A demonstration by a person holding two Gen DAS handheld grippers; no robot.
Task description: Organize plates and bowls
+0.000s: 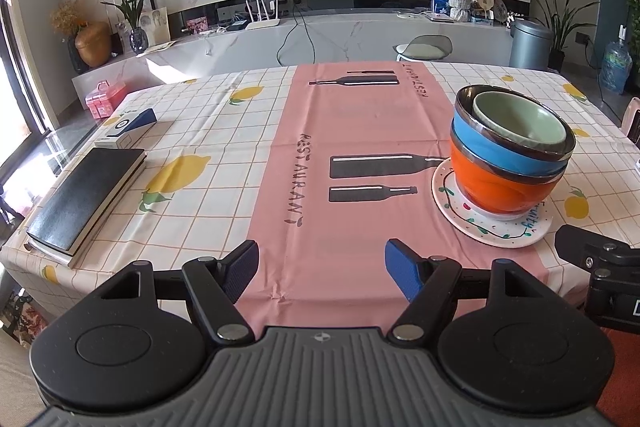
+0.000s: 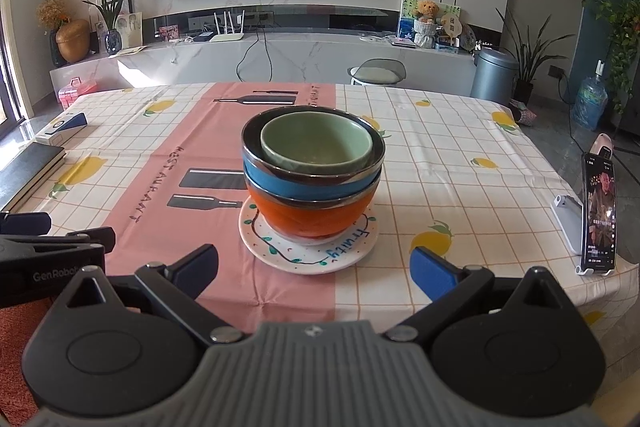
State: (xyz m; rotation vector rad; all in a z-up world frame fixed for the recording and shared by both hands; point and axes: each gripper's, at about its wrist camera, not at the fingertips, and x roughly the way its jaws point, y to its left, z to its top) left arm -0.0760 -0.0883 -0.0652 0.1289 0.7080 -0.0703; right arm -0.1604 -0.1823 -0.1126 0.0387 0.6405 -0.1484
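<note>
Honestly, the stack looks finished, and the worry is only what might upset it. On the tabletop (image 2: pixel 460 163), 3 bowls sit nested on a white plate (image 2: pixel 308 255) with a painted vine and blue lettering: an orange bowl (image 2: pixel 312 219) at the bottom, a blue bowl (image 2: pixel 304 183) with a shiny metal lining inside it, and a small green bowl (image 2: pixel 316 143) on top. The green bowl is empty, and it sits off-centre, pushed toward the far rim of the blue one and leaning a little, so I judge it the loosest piece. A knock to the stack's side could rock it out or slide the orange bowl across the plate.

The right claw (image 2: pixel 314 267) hangs just short of the plate with its blue pads wide apart and nothing between them. The left claw (image 1: pixel 320 267) is also spread and empty, over the pink strip of cloth, with the stack ahead and to its right. The 2 tools are close beside each other, so they could bump if either swings inward.

A phone (image 2: pixel 598 215) stands propped at the right edge of the tabletop, well apart from the bowls, and a wide sweep of the right claw might tip it. A black notebook (image 1: pixel 86 199) lies far to the left.
</note>
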